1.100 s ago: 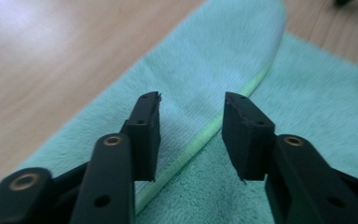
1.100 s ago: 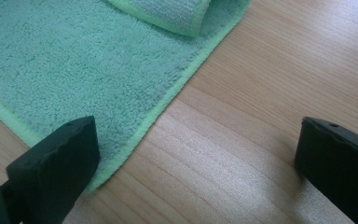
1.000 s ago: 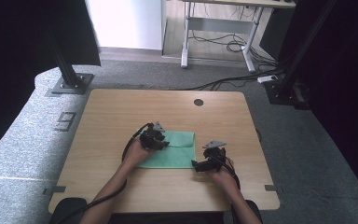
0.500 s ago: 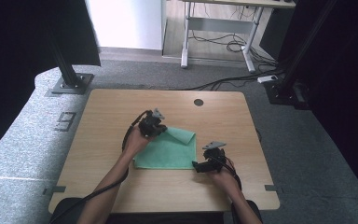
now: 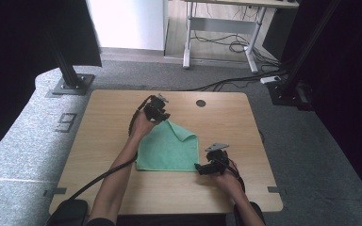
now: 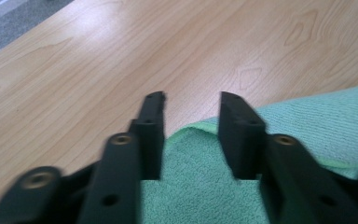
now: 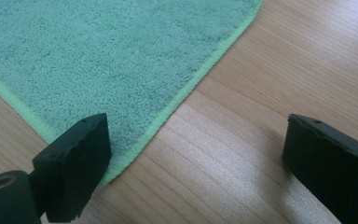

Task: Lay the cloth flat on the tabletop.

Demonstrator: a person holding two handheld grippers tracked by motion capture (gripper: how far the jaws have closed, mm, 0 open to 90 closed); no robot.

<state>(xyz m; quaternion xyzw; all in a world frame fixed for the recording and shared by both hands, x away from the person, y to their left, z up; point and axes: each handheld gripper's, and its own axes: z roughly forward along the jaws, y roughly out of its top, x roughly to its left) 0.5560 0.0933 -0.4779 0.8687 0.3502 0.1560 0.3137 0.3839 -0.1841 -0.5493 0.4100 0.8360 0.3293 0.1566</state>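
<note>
The green cloth (image 5: 167,150) lies flat near the middle of the table (image 5: 99,122), one far corner pulled out to a point toward the left gripper (image 5: 159,111). That gripper hangs just past the corner, its jaws partly apart; they have just been opening, and in the left gripper view the cloth's (image 6: 307,126) rounded corner lies below and behind the tips, with nothing pinched between them. The right gripper (image 5: 206,168) sits by the near right corner with jaws spread wide, one jaw over the cloth's (image 7: 98,60) hem and the other over bare wood, gripping nothing. The work in hand looks like spreading the cloth. To do it well, I judge, the left gripper should lift clear before moving off, so the freed corner does not drag or curl back, and the right should close low on the hem only once it straddles it. There is ample bare wood on all sides of the cloth; the round hole (image 5: 201,102) near the far edge lies well apart from it.
</note>
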